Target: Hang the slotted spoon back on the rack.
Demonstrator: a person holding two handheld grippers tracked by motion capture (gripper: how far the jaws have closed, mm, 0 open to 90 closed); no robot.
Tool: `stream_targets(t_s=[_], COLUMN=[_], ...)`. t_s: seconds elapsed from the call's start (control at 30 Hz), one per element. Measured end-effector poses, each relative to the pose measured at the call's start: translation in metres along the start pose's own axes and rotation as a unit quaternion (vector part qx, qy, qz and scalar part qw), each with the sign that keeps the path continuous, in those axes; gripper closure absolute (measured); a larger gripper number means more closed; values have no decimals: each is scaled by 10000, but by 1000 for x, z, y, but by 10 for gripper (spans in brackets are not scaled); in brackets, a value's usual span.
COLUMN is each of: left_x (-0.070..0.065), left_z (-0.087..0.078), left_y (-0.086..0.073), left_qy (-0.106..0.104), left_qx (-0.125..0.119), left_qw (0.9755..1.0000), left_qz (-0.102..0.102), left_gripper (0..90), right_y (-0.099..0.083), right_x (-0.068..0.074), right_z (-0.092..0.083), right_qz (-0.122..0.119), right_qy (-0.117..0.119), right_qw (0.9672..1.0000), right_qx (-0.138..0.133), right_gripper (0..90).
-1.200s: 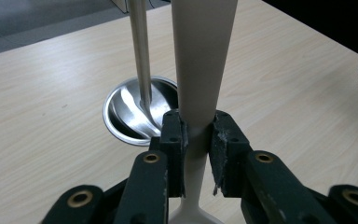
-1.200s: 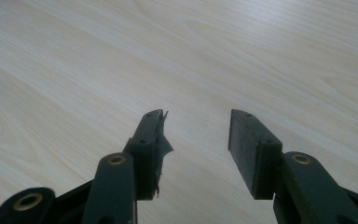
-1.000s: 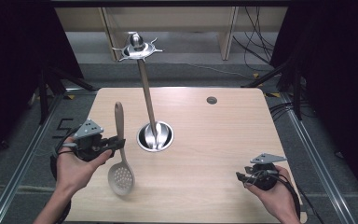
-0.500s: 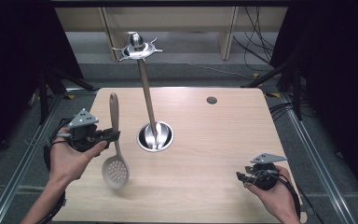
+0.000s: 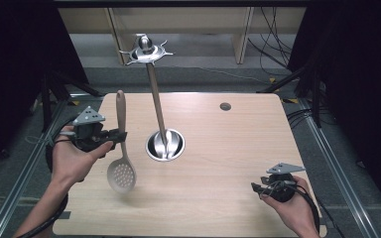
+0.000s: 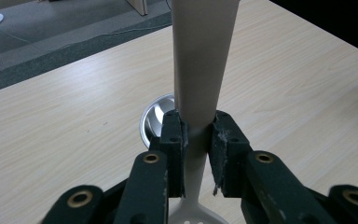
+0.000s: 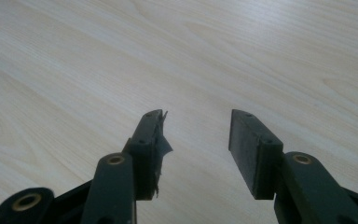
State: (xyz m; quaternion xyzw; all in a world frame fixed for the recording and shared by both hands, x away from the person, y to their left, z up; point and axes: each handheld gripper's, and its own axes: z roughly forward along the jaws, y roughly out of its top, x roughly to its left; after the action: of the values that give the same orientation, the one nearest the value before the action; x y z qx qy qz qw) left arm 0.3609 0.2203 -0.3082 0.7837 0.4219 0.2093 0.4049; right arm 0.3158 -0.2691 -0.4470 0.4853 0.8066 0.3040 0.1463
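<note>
The left gripper (image 5: 120, 135) clamps the slotted spoon's (image 5: 121, 171) handle mid-length; swinging it could strike the utensil stand (image 5: 164, 145). The right gripper (image 7: 196, 140) gapes wide, empty

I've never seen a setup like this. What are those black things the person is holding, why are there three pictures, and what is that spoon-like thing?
No robot here: a person holds a hand-operated black two-jaw gripper in each hand at a light wooden table. One picture comes from a fixed camera above, looking down. The other two come from small cameras riding on each gripper, looking along its jaws.

The left gripper is shut on the handle of a beige slotted spoon, held upright, perforated bowl down, above the table. The left gripper view shows the jaws clamping that handle up close.

The right gripper is open and holds nothing; its own view shows bare wood between the jaws.

On the table stands a tall metal utensil stand with a round shiny base and hooks on top.
</note>
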Motion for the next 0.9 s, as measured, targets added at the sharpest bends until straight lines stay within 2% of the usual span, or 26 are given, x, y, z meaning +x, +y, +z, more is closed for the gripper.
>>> stream_targets(t_s=[0.03,0.07,0.1,0.13,0.23,0.27,0.3,0.33,0.37,0.4,0.43,0.47,0.5,0.53,0.57,0.6,0.63,0.67,0.7,0.77,0.83,0.87,0.9], left_x=[1,1,2,3,2,4,2,3,4,3,4,5,4,5,4,6,4,6,5,7,5,7,7], left_z=[-1,-1,-3,-3,-2,-3,-1,-3,-2,-2,-3,-3,-2,-3,-2,-4,-2,-4,-2,-3,-2,-4,-4], left_y=[1,2,4,5,7,9,9,10,10,11,12,13,14,15,15,17,17,19,19,21,22,23,24], left_qy=[15,0,-1,13,13,-7,16,2,-12,0,-8,-14,18,7,3,-11,2,3,8,1,-2,-8,11], left_qx=[57,24,106,107,34,117,-31,58,46,19,105,88,56,125,19,125,-32,106,-33,91,3,109,72], left_qw=[9999,10000,9999,9999,10000,9998,10000,9999,9999,10000,9998,9998,10000,9998,10000,9998,10000,9998,10000,9998,10000,9998,9998], left_qz=[91,29,128,135,49,152,25,84,102,41,139,149,79,158,27,163,34,173,57,172,48,168,162], left_gripper=[757,757,757,757,757,757,757,757,757,757,757,757,757,757,757,757,757,757,757,757,757,757,757], right_y=[0,0,0,0,0,0,0,0,0,0,-1,-1,-1,-1,-1,-1,-1,-1,-1,-1,-1,-1,-1], right_x=[0,0,0,0,0,0,0,0,0,0,-2,-1,-1,-1,-1,-1,-1,-1,0,-1,-1,-1,-1], right_z=[0,0,0,0,0,0,0,0,0,0,1,1,1,1,1,1,1,1,0,0,0,0,0], right_qz=[3,12,22,21,19,19,20,18,18,15,-82,-79,-80,-82,-95,-98,-99,-95,-22,-98,-99,-99,-99], right_qy=[12,19,17,16,17,18,17,17,18,13,8,5,-5,8,-19,-14,-17,-13,-4,-18,-19,-18,-17], right_qw=[10000,10000,10000,10000,10000,10000,10000,10000,10000,10000,10000,10000,10000,10000,10000,9999,9999,10000,10000,9999,9999,9999,9999], right_qx=[3,7,16,14,15,12,14,13,12,12,-25,-19,-15,-25,-20,-24,-23,-19,2,-24,-31,-25,-23], right_gripper=[555,554,555,554,554,554,554,554,553,553,553,553,553,553,553,553,552,552,552,552,552,551,551])
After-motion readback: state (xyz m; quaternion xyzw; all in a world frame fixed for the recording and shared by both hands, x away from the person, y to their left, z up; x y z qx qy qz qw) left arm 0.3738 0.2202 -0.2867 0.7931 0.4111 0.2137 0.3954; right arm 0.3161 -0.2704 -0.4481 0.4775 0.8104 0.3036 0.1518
